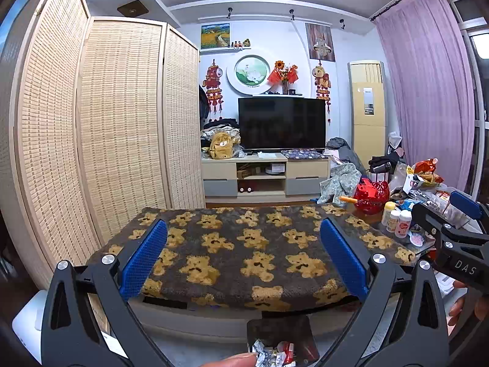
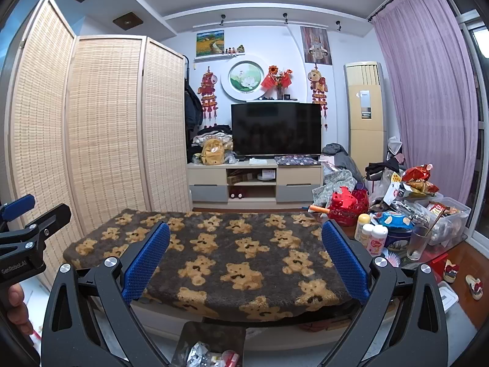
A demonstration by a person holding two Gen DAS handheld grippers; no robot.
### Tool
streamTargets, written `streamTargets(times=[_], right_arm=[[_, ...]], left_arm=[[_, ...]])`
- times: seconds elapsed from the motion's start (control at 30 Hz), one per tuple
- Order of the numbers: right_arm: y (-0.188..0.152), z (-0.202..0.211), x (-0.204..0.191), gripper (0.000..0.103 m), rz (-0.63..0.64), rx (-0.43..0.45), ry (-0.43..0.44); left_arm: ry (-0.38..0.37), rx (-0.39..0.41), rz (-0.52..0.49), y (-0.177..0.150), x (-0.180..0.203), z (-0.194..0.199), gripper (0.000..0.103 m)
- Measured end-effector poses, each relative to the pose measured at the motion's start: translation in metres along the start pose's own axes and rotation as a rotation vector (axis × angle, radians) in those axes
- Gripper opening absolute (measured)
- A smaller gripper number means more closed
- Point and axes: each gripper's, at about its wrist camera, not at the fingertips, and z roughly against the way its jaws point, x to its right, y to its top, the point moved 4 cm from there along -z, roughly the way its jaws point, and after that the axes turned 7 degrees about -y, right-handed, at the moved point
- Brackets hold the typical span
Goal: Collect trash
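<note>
**Mia:** Why are both grippers up in the air?

**Tom:** The left gripper (image 1: 244, 263) and the right gripper (image 2: 246, 260) hang side by side over the teddy-bear blanket (image 1: 238, 244). Their blue pads are spread wide, and nothing sits between them. Both are let go and carrying nothing.

**Mia:** So where is the trash?

**Tom:** Some is down low, in front of the table. There is a dark bin (image 2: 214, 341), and crinkly silver wrappers (image 2: 198, 353) lie inside it with some red bits. It stands on the floor just under the grippers, most likely so trash can drop right in.

**Mia:** Is there more to pick up?

**Tom:** Maybe. The blanket looks bare. But off to the right, the table end is packed with snack bags (image 2: 417, 179), a red basket (image 2: 348, 203) and little white bottles (image 2: 374, 237). It is hard to tell which of those count as trash.

**Mia:** Why hold the pads so wide?

**Tom:** Probably to be ready. Wide pads can go around a puffy bag easily.
</note>
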Motion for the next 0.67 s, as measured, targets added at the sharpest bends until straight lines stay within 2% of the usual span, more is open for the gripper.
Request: streamTargets(times=[0.4,0.67], right_arm=[[-0.0014,-0.0004,-0.0013,0.100,-0.003,0.001,0.001],[-0.0049,-0.0002,-0.0036,0.100,-0.002,-0.001,0.006]], left_arm=[[-0.018,0.014,-0.008,-0.0002,0.0043,0.0038,0.095],[-0.016,-0.012,-0.026,-0.0039,0.0086,-0.0002,0.095]])
